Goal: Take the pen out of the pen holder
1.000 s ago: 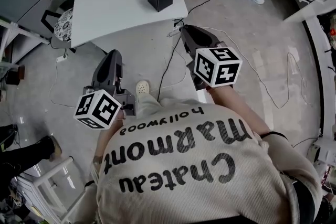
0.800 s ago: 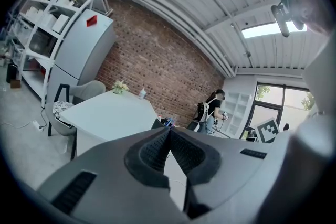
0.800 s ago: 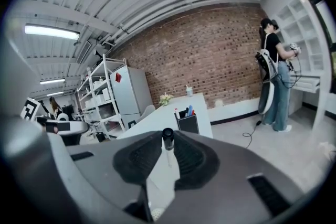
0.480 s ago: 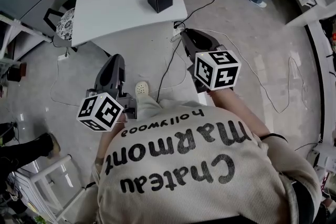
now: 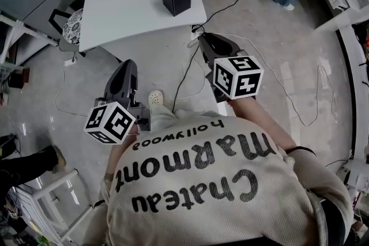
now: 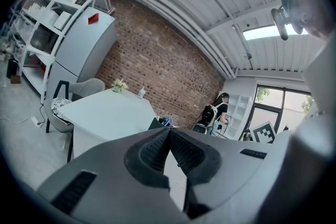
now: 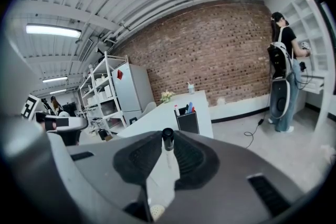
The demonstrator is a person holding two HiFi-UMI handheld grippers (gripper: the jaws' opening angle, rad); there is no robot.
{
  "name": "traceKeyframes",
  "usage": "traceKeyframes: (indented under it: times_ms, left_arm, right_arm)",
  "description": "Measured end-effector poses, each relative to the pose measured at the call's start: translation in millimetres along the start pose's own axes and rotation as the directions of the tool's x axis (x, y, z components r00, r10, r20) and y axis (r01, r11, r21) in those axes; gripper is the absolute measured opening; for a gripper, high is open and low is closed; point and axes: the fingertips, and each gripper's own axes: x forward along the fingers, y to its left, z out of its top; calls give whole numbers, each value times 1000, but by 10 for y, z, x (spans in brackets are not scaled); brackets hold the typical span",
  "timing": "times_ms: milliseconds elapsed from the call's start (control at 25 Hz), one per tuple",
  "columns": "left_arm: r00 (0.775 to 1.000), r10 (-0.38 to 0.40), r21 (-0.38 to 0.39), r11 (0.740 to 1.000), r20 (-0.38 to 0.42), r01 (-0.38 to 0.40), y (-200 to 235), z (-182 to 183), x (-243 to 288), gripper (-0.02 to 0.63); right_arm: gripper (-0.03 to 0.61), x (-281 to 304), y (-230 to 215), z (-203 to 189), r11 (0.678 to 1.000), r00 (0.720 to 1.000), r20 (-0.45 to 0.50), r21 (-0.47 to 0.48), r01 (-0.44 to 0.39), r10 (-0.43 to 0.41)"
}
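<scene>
- Your right gripper (image 7: 168,134) is clamped on a black-capped pen (image 7: 167,141), probably lifted clear of the black square pen holder (image 5: 176,0) on the far white table's (image 5: 127,8) near-right corner.
- Left gripper (image 6: 170,130): jaws together, empty, likely spare.

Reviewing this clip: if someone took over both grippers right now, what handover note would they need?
Left gripper: fingers together, nothing between them, held low in front of the body.
Right gripper: fingers clamped on a slim black-capped pen.
Black square pen holder: upright near the corner of the white table, with red and blue items inside; both grippers are well short of it.
Done: one pen looks to be out of the holder.
Left: probably only to set it down; nothing shows where.
</scene>
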Motion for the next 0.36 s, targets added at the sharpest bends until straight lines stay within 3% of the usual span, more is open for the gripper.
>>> traceKeyframes:
  times_ms: [360]
  left_arm:
    - [1000,2,2,1000,-3,-2,19,5,66,2]
  right_arm:
    - [72,80,-23,14,1000,1000,-3,-3,-10,10]
